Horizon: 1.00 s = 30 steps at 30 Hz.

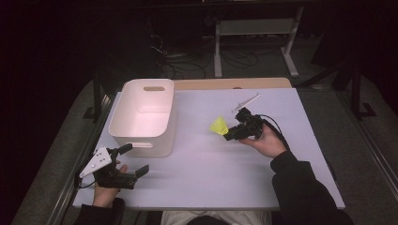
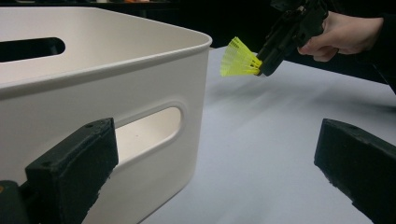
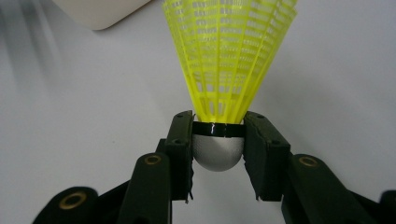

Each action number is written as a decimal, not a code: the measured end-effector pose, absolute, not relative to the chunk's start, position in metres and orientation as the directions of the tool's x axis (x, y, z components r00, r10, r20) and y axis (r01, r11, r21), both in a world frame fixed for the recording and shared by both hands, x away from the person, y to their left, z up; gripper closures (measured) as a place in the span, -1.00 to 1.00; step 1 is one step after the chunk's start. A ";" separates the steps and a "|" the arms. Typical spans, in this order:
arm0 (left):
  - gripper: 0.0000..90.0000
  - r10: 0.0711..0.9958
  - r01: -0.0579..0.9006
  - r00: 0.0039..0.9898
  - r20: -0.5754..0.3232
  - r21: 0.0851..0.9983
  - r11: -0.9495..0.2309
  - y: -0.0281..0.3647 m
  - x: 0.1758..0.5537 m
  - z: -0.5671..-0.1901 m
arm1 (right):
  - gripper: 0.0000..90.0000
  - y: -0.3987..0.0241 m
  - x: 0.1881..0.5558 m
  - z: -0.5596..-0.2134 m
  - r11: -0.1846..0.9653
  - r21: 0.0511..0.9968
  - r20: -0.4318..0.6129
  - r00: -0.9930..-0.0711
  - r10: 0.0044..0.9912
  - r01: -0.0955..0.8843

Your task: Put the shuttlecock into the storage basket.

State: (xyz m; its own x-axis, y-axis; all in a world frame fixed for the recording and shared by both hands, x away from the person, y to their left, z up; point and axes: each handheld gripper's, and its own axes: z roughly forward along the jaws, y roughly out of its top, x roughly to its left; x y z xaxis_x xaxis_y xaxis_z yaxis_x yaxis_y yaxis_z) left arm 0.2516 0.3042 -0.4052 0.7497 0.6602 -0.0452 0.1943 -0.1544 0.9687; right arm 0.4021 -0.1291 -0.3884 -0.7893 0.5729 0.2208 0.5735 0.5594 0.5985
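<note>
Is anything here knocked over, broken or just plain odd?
Nothing stands out. The white plastic bin sits upright on the white table, and the yellow plastic shuttlecock looks undamaged, gripped by its rounded cork end in the right gripper. The left gripper is open.

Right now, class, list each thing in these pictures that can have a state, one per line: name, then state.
Shuttlecock: gripped at its head, held clear of the table.
White bin: upright, nothing visible inside.
Right gripper: jaws shut on the shuttlecock.
Left gripper: jaws open, holding nothing, beside the bin.
Syringe: lying flat on the table.
</note>
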 end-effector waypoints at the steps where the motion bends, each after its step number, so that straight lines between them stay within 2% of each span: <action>1: -1.00 0.660 0.194 0.750 -0.045 0.969 -0.154 0.304 0.252 -0.405 | 0.40 -0.129 0.402 -0.388 0.560 0.597 0.221 -0.789 0.573 0.574; 30: -1.00 0.660 0.193 0.750 -0.044 0.969 -0.155 0.304 0.251 -0.405 | 0.40 -0.119 0.406 -0.346 0.578 0.636 0.165 -0.822 0.545 0.511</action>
State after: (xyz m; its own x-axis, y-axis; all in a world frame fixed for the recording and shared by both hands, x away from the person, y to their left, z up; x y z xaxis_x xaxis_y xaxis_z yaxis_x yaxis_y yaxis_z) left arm 0.2515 0.3043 -0.4051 0.7501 0.6599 -0.0440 0.1930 -0.1548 0.9689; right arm 0.4056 -0.1189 -0.3462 -0.8221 0.5450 0.1648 0.5108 0.5781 0.6363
